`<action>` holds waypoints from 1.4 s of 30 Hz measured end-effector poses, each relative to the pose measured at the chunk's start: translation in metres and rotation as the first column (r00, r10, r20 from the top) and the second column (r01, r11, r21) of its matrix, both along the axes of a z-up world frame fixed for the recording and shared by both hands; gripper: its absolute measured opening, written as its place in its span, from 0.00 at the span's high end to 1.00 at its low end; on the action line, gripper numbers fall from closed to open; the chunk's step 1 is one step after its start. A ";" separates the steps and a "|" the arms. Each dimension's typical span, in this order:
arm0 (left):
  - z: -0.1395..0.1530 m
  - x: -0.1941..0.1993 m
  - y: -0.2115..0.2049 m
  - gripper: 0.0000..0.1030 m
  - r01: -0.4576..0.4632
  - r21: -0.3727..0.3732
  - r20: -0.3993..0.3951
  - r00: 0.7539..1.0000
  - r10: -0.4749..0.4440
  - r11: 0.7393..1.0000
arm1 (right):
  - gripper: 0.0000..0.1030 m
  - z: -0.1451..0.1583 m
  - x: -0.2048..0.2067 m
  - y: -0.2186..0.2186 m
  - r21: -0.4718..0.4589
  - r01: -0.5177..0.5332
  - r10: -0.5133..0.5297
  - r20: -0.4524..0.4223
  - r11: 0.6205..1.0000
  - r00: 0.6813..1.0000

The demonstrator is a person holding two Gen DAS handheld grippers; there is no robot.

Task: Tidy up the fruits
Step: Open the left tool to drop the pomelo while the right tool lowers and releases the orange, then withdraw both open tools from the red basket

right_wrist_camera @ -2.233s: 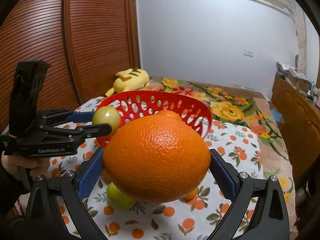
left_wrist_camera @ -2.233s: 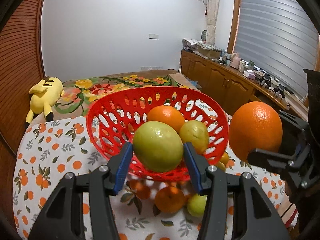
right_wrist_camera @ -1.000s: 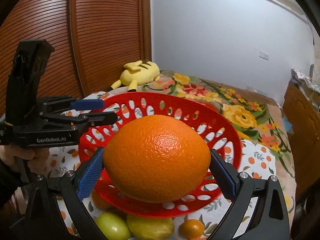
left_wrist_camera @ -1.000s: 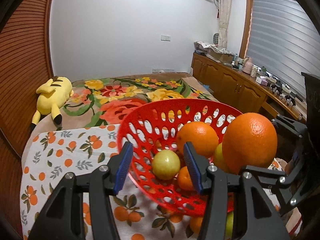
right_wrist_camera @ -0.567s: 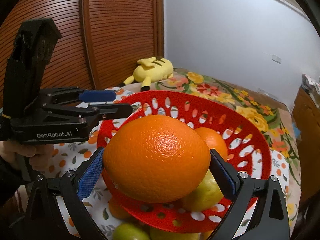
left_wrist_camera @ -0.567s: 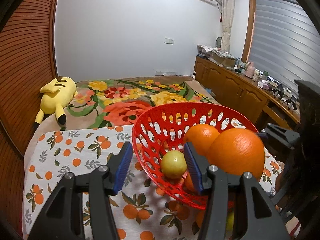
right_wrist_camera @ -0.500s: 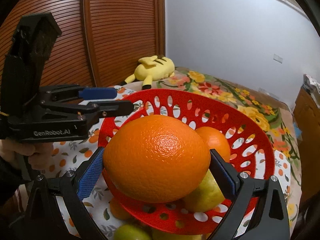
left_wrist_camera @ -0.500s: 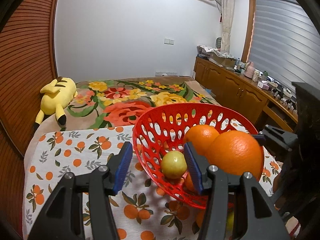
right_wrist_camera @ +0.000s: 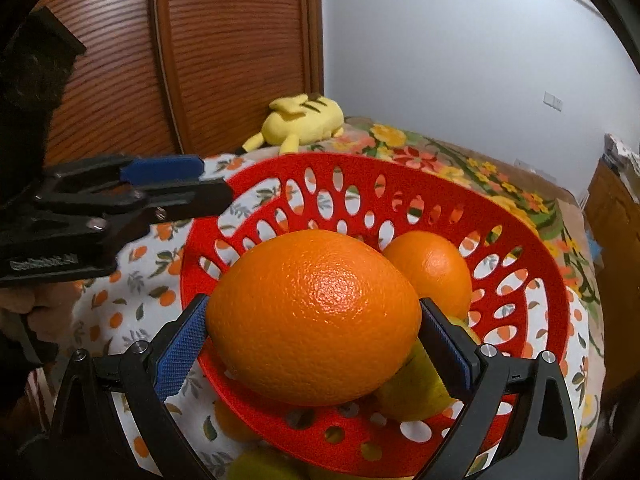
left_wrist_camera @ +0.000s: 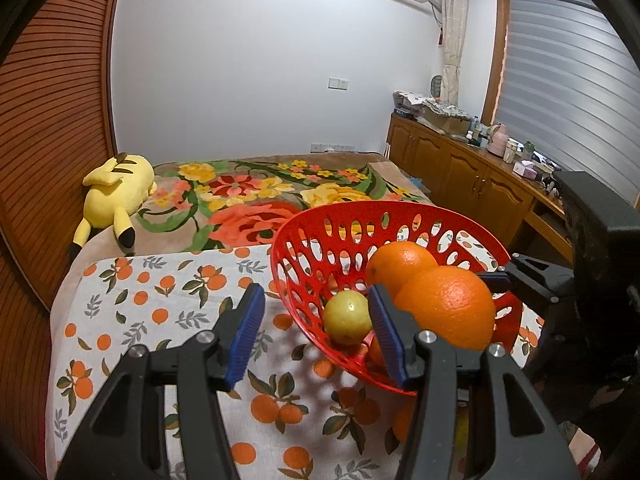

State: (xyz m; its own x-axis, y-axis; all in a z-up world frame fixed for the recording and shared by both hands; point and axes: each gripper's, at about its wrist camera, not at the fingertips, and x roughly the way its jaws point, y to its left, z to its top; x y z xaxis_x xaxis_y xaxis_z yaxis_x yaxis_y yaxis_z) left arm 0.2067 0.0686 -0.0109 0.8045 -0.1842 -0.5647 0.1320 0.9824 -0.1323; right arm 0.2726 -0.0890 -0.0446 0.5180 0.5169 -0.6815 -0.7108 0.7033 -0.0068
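Observation:
My right gripper [right_wrist_camera: 314,322] is shut on a large orange [right_wrist_camera: 312,280], its blue pads pressing both sides, and holds it just above the inside of the red slotted basket [right_wrist_camera: 360,162]. The basket holds a smaller orange [right_wrist_camera: 432,268] and a yellow-green fruit [right_wrist_camera: 412,394]. In the left wrist view the large orange [left_wrist_camera: 444,312] hangs over the basket's [left_wrist_camera: 320,232] near right side, beside the other orange [left_wrist_camera: 400,260] and a yellow-green fruit [left_wrist_camera: 347,317]. My left gripper [left_wrist_camera: 316,312] stands open with nothing in it, at the basket's left edge.
The basket sits tilted on a tablecloth [left_wrist_camera: 168,292] printed with oranges, with loose fruit [right_wrist_camera: 256,466] under its near side. A yellow plush toy [left_wrist_camera: 112,196] lies on the floral blanket behind. A slatted wooden wall runs along the left, cabinets [left_wrist_camera: 460,176] along the right.
The left gripper, which held a green fruit 2.2 s ago, now holds nothing and has drawn back to the left. The right gripper carried the large orange over the basket and lowered it.

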 end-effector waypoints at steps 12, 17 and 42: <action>-0.002 -0.016 0.001 0.48 -0.007 -0.005 0.002 1.000 0.007 1.000 | 0.01 -0.002 0.004 0.009 -0.018 0.019 -0.019 -0.011 1.000 1.000; -0.003 -0.021 0.000 0.48 -0.006 -0.007 0.001 1.000 0.006 1.000 | 0.01 -0.004 0.007 0.013 -0.028 0.028 -0.028 -0.016 0.999 0.999; -0.015 -0.058 -0.023 0.47 0.030 -0.015 -0.022 0.999 -0.031 0.999 | 0.01 0.028 -0.061 -0.090 0.107 0.180 -0.188 0.067 0.978 0.980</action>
State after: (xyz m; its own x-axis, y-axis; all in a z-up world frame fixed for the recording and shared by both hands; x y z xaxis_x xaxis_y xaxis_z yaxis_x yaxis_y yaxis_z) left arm 0.1489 0.0456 -0.0263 0.7857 -0.2169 -0.5794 0.1587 0.9758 -0.1501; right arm 0.2114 -0.1785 -0.0164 0.6588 0.4713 -0.5864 -0.5692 0.8219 0.0210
